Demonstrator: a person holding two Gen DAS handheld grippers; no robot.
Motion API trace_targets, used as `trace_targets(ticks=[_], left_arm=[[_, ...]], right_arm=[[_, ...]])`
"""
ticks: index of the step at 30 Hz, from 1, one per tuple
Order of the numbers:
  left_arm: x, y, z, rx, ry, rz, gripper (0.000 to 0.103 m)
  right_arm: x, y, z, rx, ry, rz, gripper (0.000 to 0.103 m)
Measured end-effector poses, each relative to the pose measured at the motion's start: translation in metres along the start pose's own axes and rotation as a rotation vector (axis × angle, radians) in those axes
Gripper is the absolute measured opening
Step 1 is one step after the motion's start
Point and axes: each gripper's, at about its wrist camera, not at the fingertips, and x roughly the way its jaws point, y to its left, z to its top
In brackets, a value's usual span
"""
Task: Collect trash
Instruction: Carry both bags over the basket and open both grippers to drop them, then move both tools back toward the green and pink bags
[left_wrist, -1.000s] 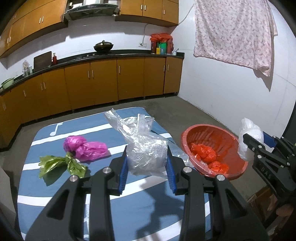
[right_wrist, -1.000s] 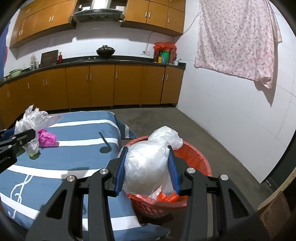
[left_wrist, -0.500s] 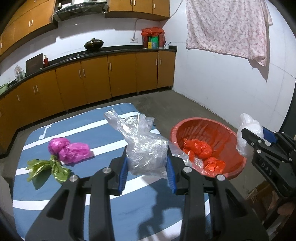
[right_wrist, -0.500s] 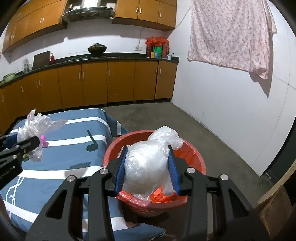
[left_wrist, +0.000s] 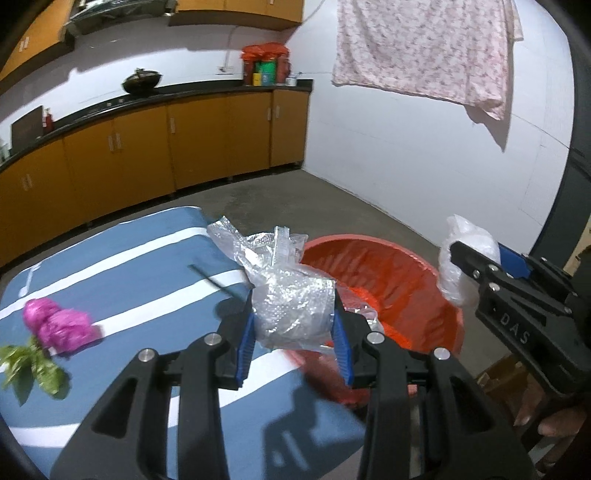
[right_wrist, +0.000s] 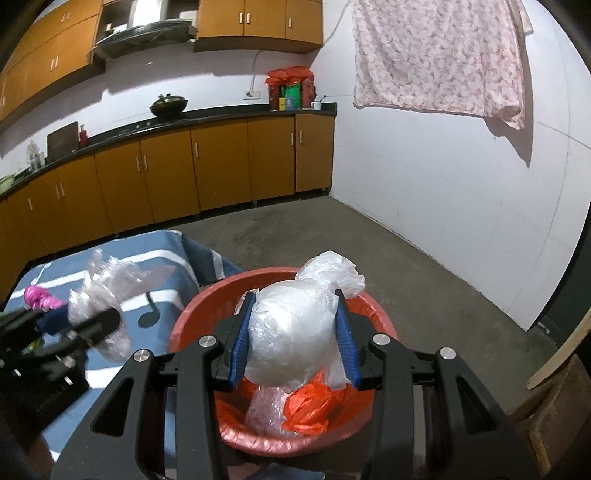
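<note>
Trash held: the left gripper (left_wrist: 293, 325) is clamped on a crumpled clear bubble-wrap wad (left_wrist: 291, 302) at the worktop (left_wrist: 129, 280) right edge; the right gripper (right_wrist: 293, 339) pinches a white plastic bag (right_wrist: 291, 332) over the red round basin (right_wrist: 380, 321). Centre each load above the basin before opening.

Counted across both views: two black two-finger grippers (left_wrist: 293, 330) (right_wrist: 291, 341), one round red plastic basin (left_wrist: 448, 280), one crumpled clear bubble-wrap bag (left_wrist: 291, 306), one knotted white plastic bag (right_wrist: 291, 339), one bunched magenta plastic bag (left_wrist: 59, 325), one green leafy scrap (left_wrist: 29, 365), and one blue white-striped tablecloth (left_wrist: 122, 273).
</note>
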Motion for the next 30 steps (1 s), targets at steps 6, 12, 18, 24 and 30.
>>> trace_targets(ticks=[6, 12, 18, 24, 30], left_arm=[[0.036, -0.014, 0.009, 0.014, 0.028, -0.051, 0.039], [0.064, -0.022, 0.012, 0.022, 0.060, -0.079, 0.047], [0.076, -0.014, 0.008, -0.002, 0.082, -0.079, 0.064], [0.067, 0.004, 0.000, -0.034, 0.077, -0.050, 0.080], [0.036, 0.031, -0.013, -0.016, 0.038, 0.097, 0.098]], right_arm=[[0.017, -0.016, 0.010, 0.062, -0.002, 0.024, 0.042], [0.032, -0.030, 0.013, 0.132, 0.009, 0.086, 0.045], [0.033, -0.041, 0.005, 0.163, 0.008, 0.073, 0.059], [0.021, -0.039, -0.006, 0.127, -0.012, 0.004, 0.087], [0.011, -0.021, -0.014, 0.031, -0.024, -0.038, 0.099]])
